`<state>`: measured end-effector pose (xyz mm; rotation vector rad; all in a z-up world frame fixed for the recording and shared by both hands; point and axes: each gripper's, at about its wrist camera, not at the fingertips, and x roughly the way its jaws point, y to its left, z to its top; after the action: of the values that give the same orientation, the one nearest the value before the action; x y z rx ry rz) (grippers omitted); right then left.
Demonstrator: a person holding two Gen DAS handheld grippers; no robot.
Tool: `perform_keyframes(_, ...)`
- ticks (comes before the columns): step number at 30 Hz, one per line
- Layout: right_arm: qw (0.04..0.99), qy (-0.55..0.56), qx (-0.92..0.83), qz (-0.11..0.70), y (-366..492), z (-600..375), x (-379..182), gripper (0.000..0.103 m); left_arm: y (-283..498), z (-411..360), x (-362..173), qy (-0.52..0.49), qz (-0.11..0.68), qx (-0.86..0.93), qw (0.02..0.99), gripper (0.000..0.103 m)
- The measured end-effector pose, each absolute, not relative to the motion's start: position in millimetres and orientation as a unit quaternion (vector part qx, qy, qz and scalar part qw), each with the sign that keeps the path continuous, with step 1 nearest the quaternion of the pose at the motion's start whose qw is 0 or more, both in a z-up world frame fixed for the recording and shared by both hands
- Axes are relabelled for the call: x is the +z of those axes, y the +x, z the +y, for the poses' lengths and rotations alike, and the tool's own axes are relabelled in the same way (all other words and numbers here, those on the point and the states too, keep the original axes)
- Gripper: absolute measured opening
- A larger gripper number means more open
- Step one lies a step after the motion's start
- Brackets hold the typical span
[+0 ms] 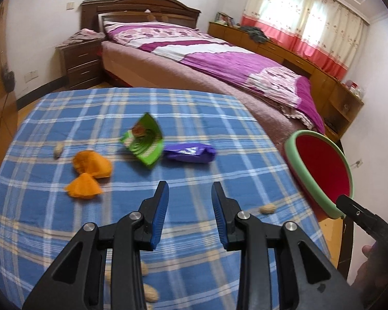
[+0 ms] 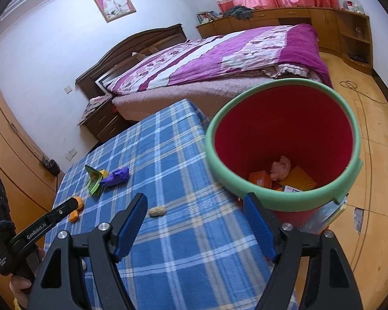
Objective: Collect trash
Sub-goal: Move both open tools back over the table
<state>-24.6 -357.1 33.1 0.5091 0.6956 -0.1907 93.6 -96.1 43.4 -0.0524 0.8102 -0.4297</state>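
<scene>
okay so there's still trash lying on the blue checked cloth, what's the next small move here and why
Probably ease the left tongs forward onto the purple wrapper, the nearest wrapper ahead, and close on it. They are empty and part open. The red bin sits beside the table's right edge, already holding scraps, so the carry looks short.

bed (image 1: 219, 59) purple quilt | nightstand (image 1: 80, 62) | curtains (image 1: 305, 25) | framed photo (image 2: 113, 3)
</scene>
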Motion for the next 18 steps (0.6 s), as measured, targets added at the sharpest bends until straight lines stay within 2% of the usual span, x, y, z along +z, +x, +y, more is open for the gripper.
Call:
perform_keyframes(4, 0.903, 0.238, -0.085, 0.346, -15.2, -344.2, 31.2, 0.083, 99.1, -77.8, 41.0, -0.035, 0.393, -0.192, 0.899, 0.034)
perform_keyframes(18, 0.898, 0.221, -0.071, 0.374, 10.5, -315.1, 21.8, 0.084, 129.5, -18.8, 32.8, -0.041, 0.396, -0.130, 0.908, 0.035)
